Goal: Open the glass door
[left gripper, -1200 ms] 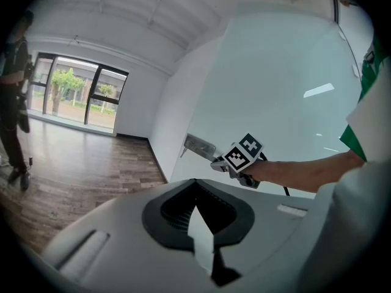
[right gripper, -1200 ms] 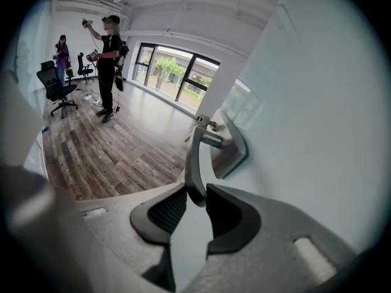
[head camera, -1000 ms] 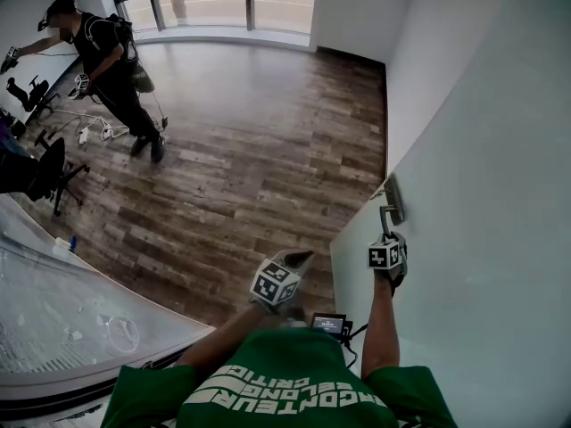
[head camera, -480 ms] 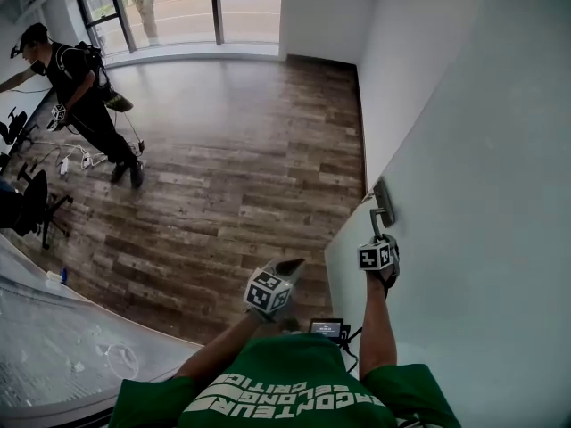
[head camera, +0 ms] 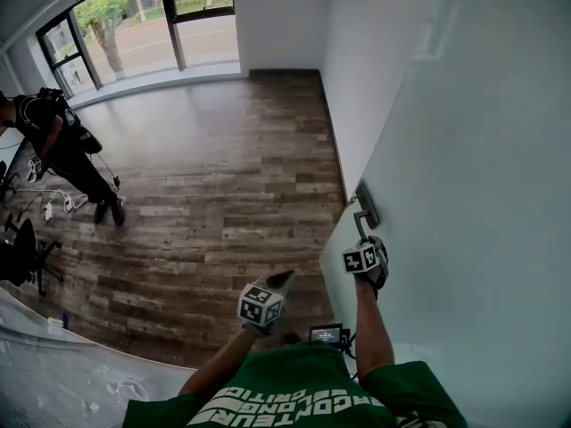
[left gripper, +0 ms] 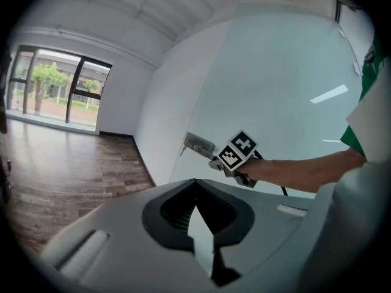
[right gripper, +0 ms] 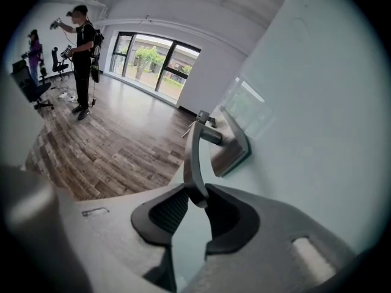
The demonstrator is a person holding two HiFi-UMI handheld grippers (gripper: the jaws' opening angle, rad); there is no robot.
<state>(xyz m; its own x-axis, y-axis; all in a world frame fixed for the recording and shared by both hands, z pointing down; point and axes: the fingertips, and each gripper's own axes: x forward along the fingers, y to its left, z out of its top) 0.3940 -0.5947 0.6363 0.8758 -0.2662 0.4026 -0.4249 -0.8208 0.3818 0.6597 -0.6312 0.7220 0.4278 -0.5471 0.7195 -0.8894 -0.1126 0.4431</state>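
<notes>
The frosted glass door fills the right of the head view, its free edge standing out over the wood floor. Its metal lever handle hangs from a plate. My right gripper is shut on the lever's lower end; its jaws have just been closing with the lever between the pads. The left gripper view shows the same grip on the handle. My left gripper floats left of the door edge, touching nothing, its tips together and empty.
Brown plank floor stretches ahead to tall windows and a white wall. A person with gear stands at the far left near an office chair. A pale tabletop lies at the bottom left.
The handle, the door edge and my right gripper have slid a little left and down in the head view. My left gripper drifted with them. The person in the room now appears further left.
</notes>
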